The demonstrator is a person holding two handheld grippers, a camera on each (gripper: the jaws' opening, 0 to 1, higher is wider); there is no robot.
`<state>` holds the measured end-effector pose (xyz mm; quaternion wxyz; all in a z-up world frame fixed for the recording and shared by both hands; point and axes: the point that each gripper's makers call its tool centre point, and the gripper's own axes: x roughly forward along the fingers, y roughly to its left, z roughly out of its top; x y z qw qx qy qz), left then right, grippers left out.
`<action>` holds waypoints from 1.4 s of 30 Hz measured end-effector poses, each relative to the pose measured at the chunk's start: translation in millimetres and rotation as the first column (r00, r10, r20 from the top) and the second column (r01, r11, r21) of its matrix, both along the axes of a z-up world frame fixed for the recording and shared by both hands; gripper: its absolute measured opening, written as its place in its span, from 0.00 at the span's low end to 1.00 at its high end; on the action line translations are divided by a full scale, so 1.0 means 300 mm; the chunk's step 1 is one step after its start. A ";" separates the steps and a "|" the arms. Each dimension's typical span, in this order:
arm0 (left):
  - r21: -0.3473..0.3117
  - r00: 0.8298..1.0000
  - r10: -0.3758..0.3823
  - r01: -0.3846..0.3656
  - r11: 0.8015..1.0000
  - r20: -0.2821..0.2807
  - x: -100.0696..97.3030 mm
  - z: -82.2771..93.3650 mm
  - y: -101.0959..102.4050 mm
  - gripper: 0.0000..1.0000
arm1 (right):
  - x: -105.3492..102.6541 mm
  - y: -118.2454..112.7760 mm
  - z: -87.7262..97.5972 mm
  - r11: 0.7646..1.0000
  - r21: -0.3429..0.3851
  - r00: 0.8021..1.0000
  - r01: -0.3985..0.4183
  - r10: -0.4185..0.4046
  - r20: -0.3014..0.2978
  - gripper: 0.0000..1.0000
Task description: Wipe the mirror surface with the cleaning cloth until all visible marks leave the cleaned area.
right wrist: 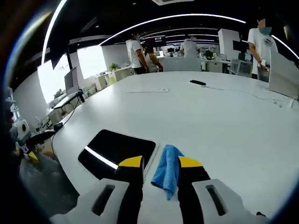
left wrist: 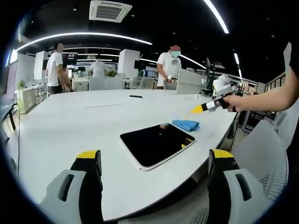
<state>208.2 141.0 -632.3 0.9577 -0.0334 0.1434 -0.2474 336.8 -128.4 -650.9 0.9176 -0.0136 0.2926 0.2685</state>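
The crumpled blue cleaning cloth (right wrist: 167, 176) lies between the open right tool's (right wrist: 160, 164) jaws, the dark rectangular mirror (right wrist: 117, 151) just left; left tool (left wrist: 154, 158) open.

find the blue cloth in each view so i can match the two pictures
Left gripper view: the blue cloth lies on the white table, right of centre, just beyond the mirror's far right corner.
Right gripper view: the blue cloth sits low and centre, between this gripper's yellow-tipped jaws.
Shared landmark: the dark mirror beside the cloth.
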 end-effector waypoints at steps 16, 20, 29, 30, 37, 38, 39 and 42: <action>-0.022 1.000 0.001 -0.001 1.000 0.020 0.000 0.014 0.000 0.94 | -0.214 -0.074 0.005 0.998 0.006 0.996 0.063 -0.063 0.062 0.55; -0.030 1.000 0.003 -0.003 1.000 0.025 0.000 0.018 0.003 0.95 | -0.247 -0.099 -0.007 0.996 0.002 0.994 0.093 -0.093 0.065 0.67; -0.018 1.000 0.001 -0.001 1.000 0.010 0.000 0.008 0.003 0.96 | -0.287 -0.071 -0.032 0.995 0.000 0.990 0.105 -0.104 0.100 0.76; -0.015 1.000 0.002 -0.002 1.000 0.006 -0.001 0.005 0.004 0.96 | -0.288 -0.071 -0.031 0.995 0.007 0.991 0.100 -0.100 0.088 0.76; -0.024 1.000 0.021 -0.020 1.000 0.021 0.007 0.013 0.012 0.95 | -0.289 -0.091 -0.012 0.985 0.069 0.981 0.161 -0.168 0.098 0.76; -0.023 1.000 0.022 -0.022 1.000 0.019 0.008 0.012 0.013 0.95 | -0.288 -0.095 -0.012 0.983 0.072 0.980 0.169 -0.176 0.096 0.76; -0.020 1.000 0.021 -0.020 1.000 0.015 0.007 0.010 0.012 0.95 | -0.284 -0.100 -0.011 0.981 0.080 0.978 0.178 -0.185 0.095 0.76; -0.021 1.000 0.012 -0.011 1.000 0.013 0.006 0.009 0.009 0.95 | -0.278 -0.106 -0.010 0.975 0.110 0.975 0.195 -0.205 0.089 0.77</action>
